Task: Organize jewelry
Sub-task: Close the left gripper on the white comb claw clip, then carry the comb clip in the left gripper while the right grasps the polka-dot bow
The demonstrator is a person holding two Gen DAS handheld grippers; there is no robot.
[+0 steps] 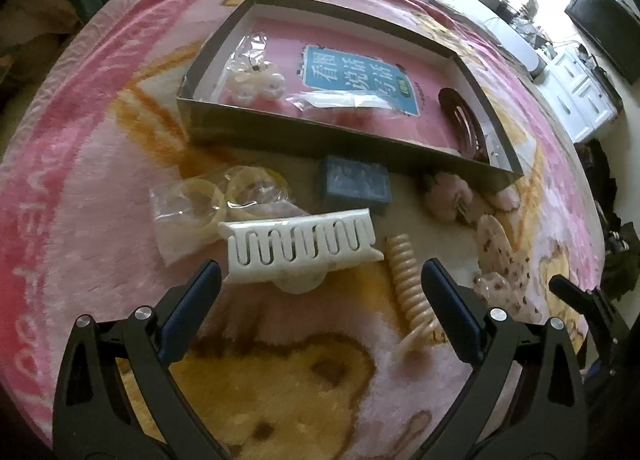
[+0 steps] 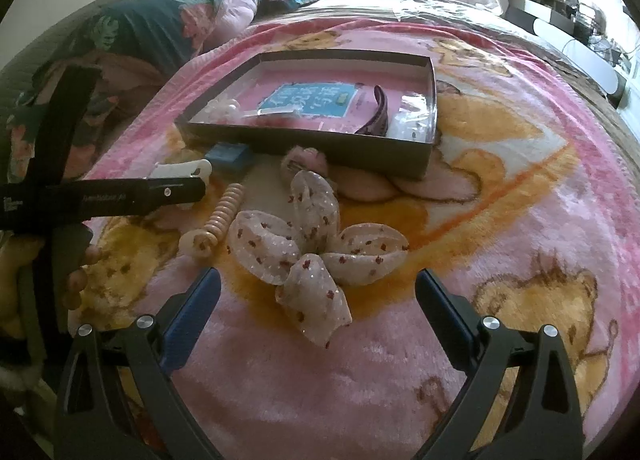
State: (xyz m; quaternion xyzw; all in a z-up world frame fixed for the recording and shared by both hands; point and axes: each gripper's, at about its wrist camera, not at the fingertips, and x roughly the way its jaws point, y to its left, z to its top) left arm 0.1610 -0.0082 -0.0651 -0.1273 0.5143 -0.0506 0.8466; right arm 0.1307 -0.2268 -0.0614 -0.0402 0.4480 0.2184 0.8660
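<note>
A shallow dark box with a pink floor lies on the pink blanket; it holds bagged white pieces and a dark patterned headband. In front of it lie a white comb-shaped hair clip, a blue block, bagged yellow bangles, a pink spiral hair tie, a fluffy pink clip and a spotted fabric bow. My left gripper is open just short of the white clip. My right gripper is open around the bow's near end.
The blanket with bear pictures covers a bed. Pillows and bedding are piled at the far left. White furniture and a dark screen stand beyond the bed's right side. A hand holds the left tool at the left.
</note>
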